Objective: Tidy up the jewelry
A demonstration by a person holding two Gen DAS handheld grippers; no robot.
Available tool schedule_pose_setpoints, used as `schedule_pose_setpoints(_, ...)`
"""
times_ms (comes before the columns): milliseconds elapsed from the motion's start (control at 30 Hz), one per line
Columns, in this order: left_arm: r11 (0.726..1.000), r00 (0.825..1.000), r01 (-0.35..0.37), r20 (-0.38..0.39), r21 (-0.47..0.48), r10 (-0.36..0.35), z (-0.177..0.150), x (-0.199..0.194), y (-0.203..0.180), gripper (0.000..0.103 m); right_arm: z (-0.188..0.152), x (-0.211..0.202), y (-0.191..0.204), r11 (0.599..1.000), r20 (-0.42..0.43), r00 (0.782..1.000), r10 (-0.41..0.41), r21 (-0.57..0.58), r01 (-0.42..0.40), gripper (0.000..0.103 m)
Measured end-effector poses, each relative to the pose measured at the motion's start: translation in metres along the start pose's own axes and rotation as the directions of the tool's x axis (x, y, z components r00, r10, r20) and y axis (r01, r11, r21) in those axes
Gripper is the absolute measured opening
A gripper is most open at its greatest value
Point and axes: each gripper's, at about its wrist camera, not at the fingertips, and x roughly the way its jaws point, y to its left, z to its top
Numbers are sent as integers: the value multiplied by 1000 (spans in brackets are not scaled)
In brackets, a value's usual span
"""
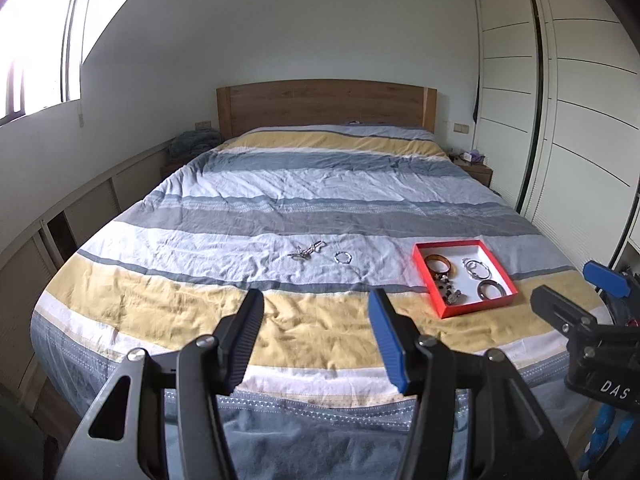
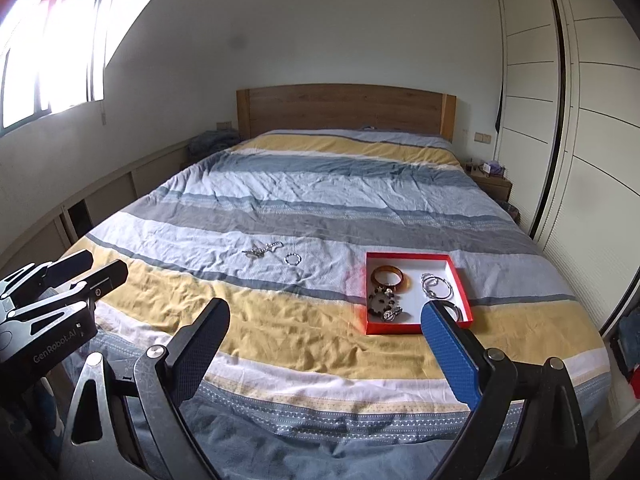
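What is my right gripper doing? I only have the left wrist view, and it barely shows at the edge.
Observer: The right gripper is wide open and holds nothing.
Operator: Is it lined up with the red tray?
Observer: Partly. In the right wrist view, its blue finger overlaps the near right corner of the red tray and hides part of the dark bangle.
Operator: Any marking on my left gripper?
Observer: The left gripper has GenRobot.AI printed on its side.
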Motion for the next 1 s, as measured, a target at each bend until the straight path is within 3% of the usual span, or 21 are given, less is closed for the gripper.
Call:
schedule_pose_setpoints(567,999,983,-32,-182,0,32,-16,99,3,52,-4,95,-10,999,-146,989,-33,-45,27,95)
schedule_pose_setpoints(1000,992,957,-118,-274,-54,99,-17,171,47,52,8,168,1,994,-208,978,-17,-110,-6,95)
